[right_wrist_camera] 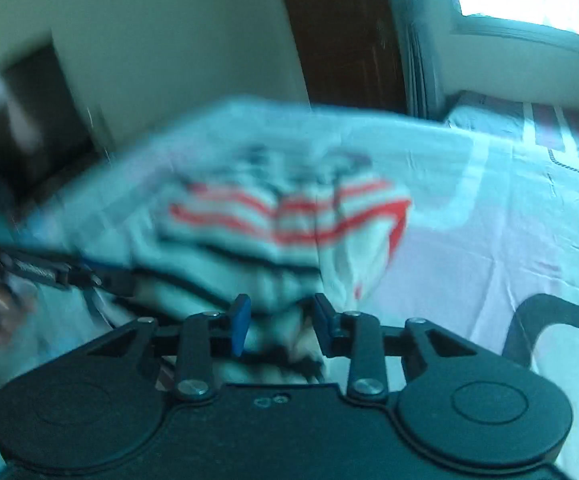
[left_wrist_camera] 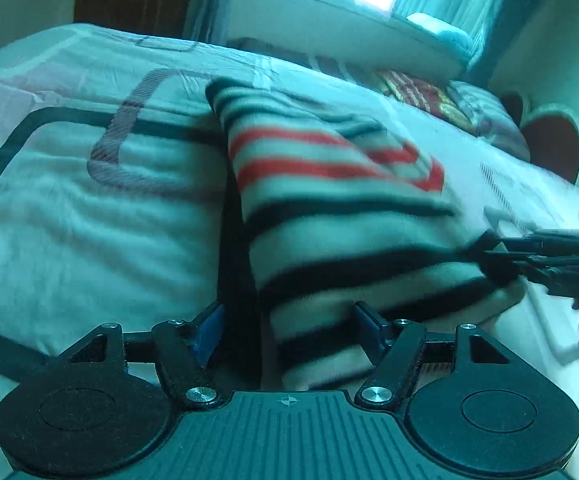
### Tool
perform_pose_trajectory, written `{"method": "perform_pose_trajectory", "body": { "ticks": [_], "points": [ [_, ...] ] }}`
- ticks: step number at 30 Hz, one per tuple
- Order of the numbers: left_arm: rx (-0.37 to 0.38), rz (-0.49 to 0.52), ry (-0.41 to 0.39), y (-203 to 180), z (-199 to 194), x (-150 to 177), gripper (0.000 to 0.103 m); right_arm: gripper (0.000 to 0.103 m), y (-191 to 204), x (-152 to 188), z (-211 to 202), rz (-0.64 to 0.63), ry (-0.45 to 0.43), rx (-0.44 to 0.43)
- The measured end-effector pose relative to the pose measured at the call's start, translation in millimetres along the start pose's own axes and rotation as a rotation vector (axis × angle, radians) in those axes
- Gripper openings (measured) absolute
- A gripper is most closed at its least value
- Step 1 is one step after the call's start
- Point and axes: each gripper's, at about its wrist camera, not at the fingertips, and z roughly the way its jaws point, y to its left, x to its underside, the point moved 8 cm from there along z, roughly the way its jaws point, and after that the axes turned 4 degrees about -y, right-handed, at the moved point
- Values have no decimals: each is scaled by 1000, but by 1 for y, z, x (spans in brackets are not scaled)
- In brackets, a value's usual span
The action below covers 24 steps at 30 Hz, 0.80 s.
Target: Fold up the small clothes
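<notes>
Tool in the left hand stood spread astride the near edge of the striped garment on the bed, pads clear of it. The right tool had fabric between its narrowed pads, apparently pinching a hem to carry the fold, though blur left that unsure.

A bed under a pale, dark-lined cover fills the frame. A striped garment lies at its centre; a red patterned cloth lies upper right.
</notes>
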Motion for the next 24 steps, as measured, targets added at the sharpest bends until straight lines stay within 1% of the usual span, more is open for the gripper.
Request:
{"method": "perform_pose_trajectory", "body": {
  "ticks": [2,4,6,7,8,9,11,12,13,14,15,17,18,19,20,23,24],
  "points": [
    [1,-55,-17,4,-1,4,69,38,-7,5,5,75,5,-31],
    [-18,-46,-41,4,-2,6,71,39,-11,7,5,120,8,-35],
    [-54,-44,-58,4,-1,8,81,45,-11,8,3,110,2,-1],
    [-78,-36,-66,3,-2,8,84,51,-12,8,2,118,3,20],
    [-113,-28,-73,2,-3,9,92,60,-13,10,-2,137,9,34],
    [-149,-18,-76,1,-6,11,94,63,-16,13,-7,165,19,42],
    [-192,-4,-87,-4,-18,13,95,68,-20,13,-22,211,-7,65],
    [-212,1,-94,-7,-26,14,96,70,-19,15,-28,208,-29,80],
    [-236,10,-103,-10,-34,15,98,75,-18,17,-38,202,-36,97],
    [-258,17,-111,-14,-43,17,103,79,-17,21,-46,202,-39,110],
    [-269,23,-120,-18,-54,20,103,80,-14,24,-57,211,-47,108],
    [-265,30,-139,-30,-75,25,103,91,-7,32,-81,242,-58,86],
    [-261,34,-155,-36,-86,29,103,94,-3,37,-93,255,-59,72],
    [-256,41,-168,-42,-96,32,103,99,2,41,-105,261,-65,74],
    [-247,48,-180,-48,-106,36,103,102,7,46,-118,263,-77,93],
    [-226,30,-208,-65,-133,48,103,102,27,55,-154,254,-131,99],
    [-216,28,-215,-71,-142,52,103,102,34,57,-165,248,-146,117]
  ]
}}
